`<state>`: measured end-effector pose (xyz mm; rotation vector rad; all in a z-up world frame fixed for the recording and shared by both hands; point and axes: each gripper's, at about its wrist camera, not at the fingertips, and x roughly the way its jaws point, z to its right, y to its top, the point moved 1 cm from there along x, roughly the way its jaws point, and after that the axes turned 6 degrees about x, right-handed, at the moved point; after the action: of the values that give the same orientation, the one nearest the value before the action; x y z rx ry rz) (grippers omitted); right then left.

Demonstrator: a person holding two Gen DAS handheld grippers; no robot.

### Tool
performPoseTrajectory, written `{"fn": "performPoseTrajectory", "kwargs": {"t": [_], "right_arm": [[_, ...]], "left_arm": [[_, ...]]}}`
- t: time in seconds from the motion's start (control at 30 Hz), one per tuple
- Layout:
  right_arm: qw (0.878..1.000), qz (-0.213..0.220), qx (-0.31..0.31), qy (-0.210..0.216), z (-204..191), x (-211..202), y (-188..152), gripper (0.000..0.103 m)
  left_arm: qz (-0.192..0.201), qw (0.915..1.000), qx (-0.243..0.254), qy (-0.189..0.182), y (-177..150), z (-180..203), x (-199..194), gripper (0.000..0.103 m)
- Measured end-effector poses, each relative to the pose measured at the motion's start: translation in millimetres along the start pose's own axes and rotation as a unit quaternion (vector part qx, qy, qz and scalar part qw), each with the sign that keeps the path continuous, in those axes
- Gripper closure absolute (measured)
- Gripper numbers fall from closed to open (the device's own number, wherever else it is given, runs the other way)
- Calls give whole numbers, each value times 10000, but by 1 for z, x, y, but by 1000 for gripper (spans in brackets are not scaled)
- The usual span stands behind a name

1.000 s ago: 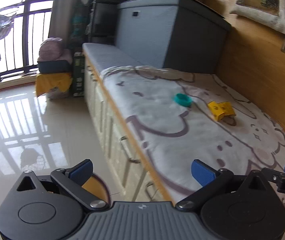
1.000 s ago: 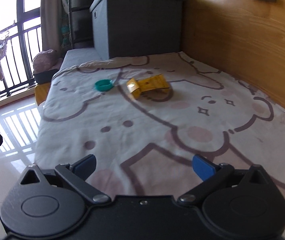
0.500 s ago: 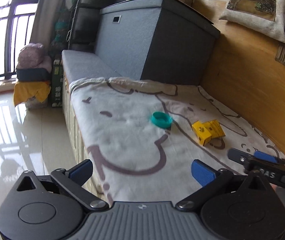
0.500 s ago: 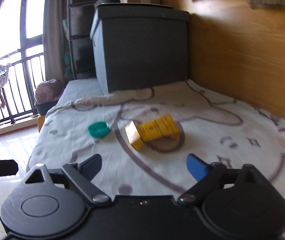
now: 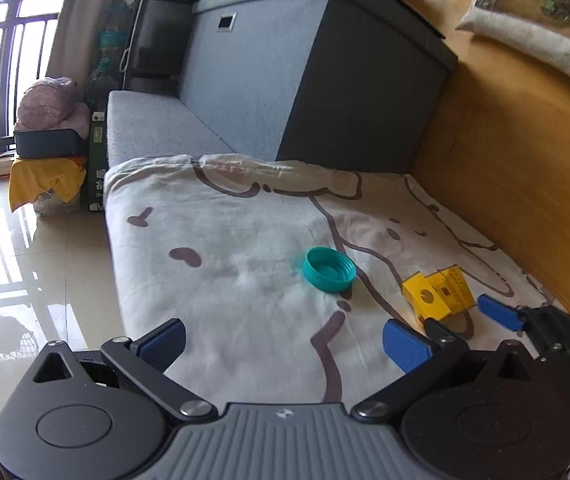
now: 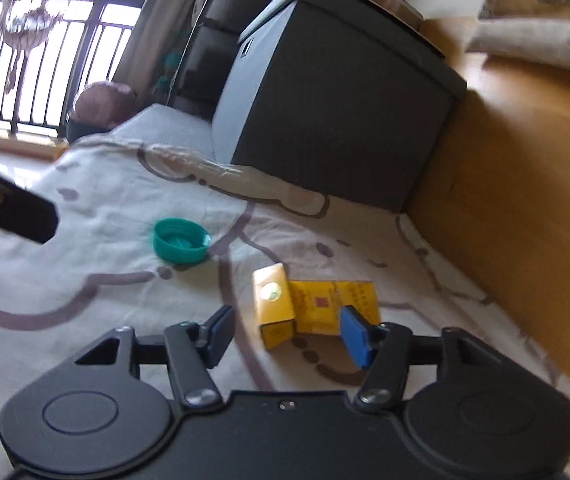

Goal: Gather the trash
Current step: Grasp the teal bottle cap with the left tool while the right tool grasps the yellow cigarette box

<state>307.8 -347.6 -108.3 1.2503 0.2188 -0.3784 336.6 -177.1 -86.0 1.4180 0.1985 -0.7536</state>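
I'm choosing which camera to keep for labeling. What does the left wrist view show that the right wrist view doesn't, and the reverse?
Only the left wrist view shows the tiled floor and the right gripper from outside, its closing jaws flanking the yellow box.

Only the right wrist view shows the box's long printed face.

Both show the teal cap, open side up, the cartoon-print blanket, and the dark storage box.

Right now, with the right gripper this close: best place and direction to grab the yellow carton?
Take the yellow carton across its flat body, near the flipped-open lid end, coming in low from the near side as the right gripper already does. It lies flat on the blanket, so only its narrow sides offer opposing faces. The jaws are closing around it; pads not yet pressing, I think.
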Motion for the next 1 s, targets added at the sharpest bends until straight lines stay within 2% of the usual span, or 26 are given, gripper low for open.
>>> {"fn": "performPoseTrajectory", "kwargs": {"t": [0.07, 0.2, 0.27, 0.33, 0.4, 0.43, 0.47, 0.63, 0.87, 0.93, 1.0], "right_arm": [[9995, 24, -237, -193, -3, 7, 1, 46], [9974, 13, -712, -86, -13, 19, 0, 57], [9941, -70, -1084, -33, -23, 24, -3, 59], [9899, -82, -1410, -100, -33, 26, -5, 64], [9888, -57, -1486, -146, -35, 25, -7, 67], [9896, -76, -1428, -169, -33, 25, -6, 69], [9907, -105, -1342, -201, -30, 26, -5, 76], [9960, -35, -888, -88, -14, 21, -2, 76], [9993, 31, -349, 123, 3, 13, 1, 77], [9997, 62, -166, 151, 8, 12, 1, 77], [9998, 95, -2, 150, 13, 11, 1, 77]], "left_arm": [[-8, 10000, 33, -20, 6, 2, 11, 0], [-56, 9998, 168, -79, 15, 7, 30, 0], [-87, 9997, 231, -43, 19, 9, 38, 0], [-122, 9995, 286, -4, 21, 10, 45, 0], [-171, 9992, 351, 22, 23, 12, 52, 0], [-184, 9990, 409, 47, 23, 14, 55, 0], [-198, 9986, 480, 80, 24, 16, 58, 0], [-290, 9952, 924, 118, 23, 30, 76, 3], [-426, 9881, 1471, 112, 25, 56, 107, 27], [-389, 9905, 1316, 122, 27, 57, 114, 29], [-321, 9929, 1133, 164, 29, 56, 118, 36]]}}
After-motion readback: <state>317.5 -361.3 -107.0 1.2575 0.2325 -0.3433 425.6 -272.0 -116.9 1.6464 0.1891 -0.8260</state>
